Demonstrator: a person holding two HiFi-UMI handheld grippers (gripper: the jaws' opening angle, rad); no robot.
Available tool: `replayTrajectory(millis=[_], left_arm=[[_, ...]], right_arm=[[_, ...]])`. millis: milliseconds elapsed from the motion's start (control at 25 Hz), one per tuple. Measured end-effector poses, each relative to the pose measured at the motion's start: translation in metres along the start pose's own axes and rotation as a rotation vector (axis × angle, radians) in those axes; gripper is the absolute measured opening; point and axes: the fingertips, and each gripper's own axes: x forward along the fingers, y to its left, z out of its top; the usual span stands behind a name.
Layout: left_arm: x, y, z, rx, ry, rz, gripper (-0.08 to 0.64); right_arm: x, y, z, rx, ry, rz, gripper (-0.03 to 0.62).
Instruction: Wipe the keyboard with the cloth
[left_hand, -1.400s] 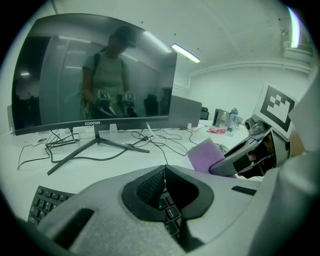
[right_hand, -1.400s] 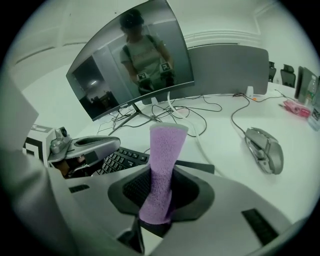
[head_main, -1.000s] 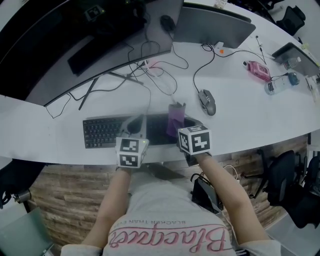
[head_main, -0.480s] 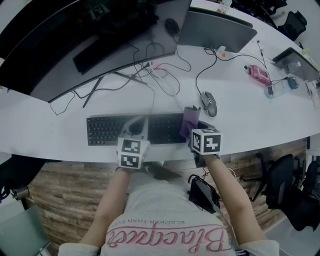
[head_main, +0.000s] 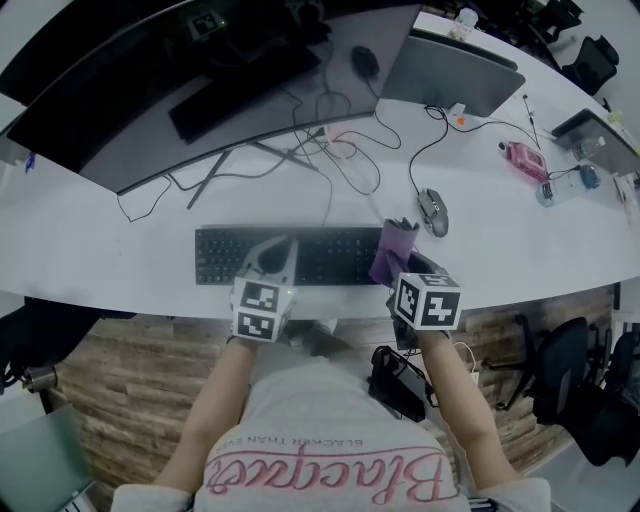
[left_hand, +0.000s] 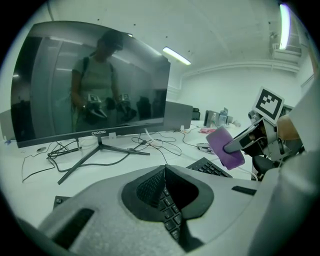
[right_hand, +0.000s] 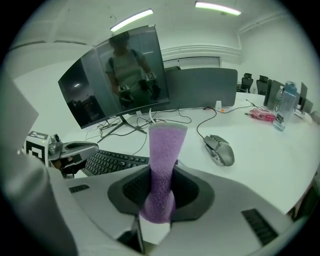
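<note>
A black keyboard (head_main: 225, 257) lies along the front of the white desk. My right gripper (head_main: 400, 262) is shut on a purple cloth (head_main: 393, 250), which stands up from the jaws over the keyboard's right end. In the right gripper view the cloth (right_hand: 162, 160) rises between the two jaws of my right gripper (right_hand: 161, 172), with keyboard keys (right_hand: 112, 161) to the left. My left gripper (head_main: 279, 252) rests over the keyboard's middle. Its jaws are shut with nothing between them, and in the left gripper view (left_hand: 164, 169) keys (left_hand: 171, 212) show below them.
A grey mouse (head_main: 433, 211) sits just right of the keyboard, its cable running back. A wide monitor (head_main: 180, 90) on a forked stand, loose cables (head_main: 330, 150) and a second screen (head_main: 450, 70) fill the back. A pink item (head_main: 524, 158) and a bottle (head_main: 565, 185) lie at far right.
The right gripper has carried the cloth rightward along the keyboard, widening the gap from the left gripper. The left gripper has stayed on the keyboard. The head view has shifted.
</note>
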Motion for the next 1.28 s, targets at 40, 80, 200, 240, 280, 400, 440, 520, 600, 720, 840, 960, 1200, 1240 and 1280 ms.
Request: replayTrajectory(millis=[40,80,200,240,280,400,440,520,600,720,840,960,1200,1240,1280], left_arm=[[-0.005,0.004,0.000,0.005,-0.001,0.000,0.005],[-0.010,0.009,-0.001,0.011,0.000,0.003,0.005],[-0.028,0.029,-0.002,0.015,-0.008,0.022,0.005],[-0.034,0.037,-0.002,0.011,-0.015,0.030,0.005],[-0.041,0.045,-0.002,0.005,-0.022,0.039,0.005],[-0.063,0.073,-0.005,-0.024,-0.042,0.077,0.005],[-0.070,0.083,-0.007,-0.037,-0.046,0.091,0.005],[-0.083,0.102,-0.012,-0.063,-0.056,0.110,0.005],[-0.096,0.119,-0.017,-0.086,-0.074,0.114,0.005],[-0.115,0.143,-0.026,-0.112,-0.088,0.135,0.005],[-0.131,0.162,-0.035,-0.130,-0.090,0.169,0.005],[-0.144,0.177,-0.041,-0.139,-0.091,0.187,0.005],[-0.161,0.197,-0.055,-0.163,-0.090,0.202,0.005],[-0.162,0.199,-0.059,-0.165,-0.087,0.200,0.005],[-0.163,0.200,-0.061,-0.166,-0.082,0.199,0.005]], right_arm=[[-0.002,0.010,0.003,-0.005,-0.008,0.012,0.094],[-0.004,0.022,0.006,-0.016,-0.014,0.025,0.094],[-0.005,0.059,0.013,-0.070,-0.025,0.071,0.094],[-0.004,0.073,0.015,-0.089,-0.028,0.088,0.094],[-0.003,0.087,0.017,-0.108,-0.030,0.107,0.094],[0.002,0.130,0.021,-0.165,-0.032,0.166,0.094],[0.004,0.143,0.023,-0.180,-0.035,0.182,0.094],[0.008,0.168,0.029,-0.205,-0.044,0.206,0.094],[0.013,0.193,0.032,-0.225,-0.049,0.234,0.094],[0.020,0.233,0.033,-0.246,-0.048,0.288,0.094],[0.028,0.268,0.030,-0.281,-0.049,0.323,0.094],[0.037,0.299,0.023,-0.313,-0.038,0.353,0.094],[0.060,0.354,0.003,-0.351,0.015,0.432,0.094],[0.065,0.362,-0.002,-0.346,0.032,0.446,0.094],[0.070,0.368,-0.007,-0.339,0.049,0.456,0.094]])
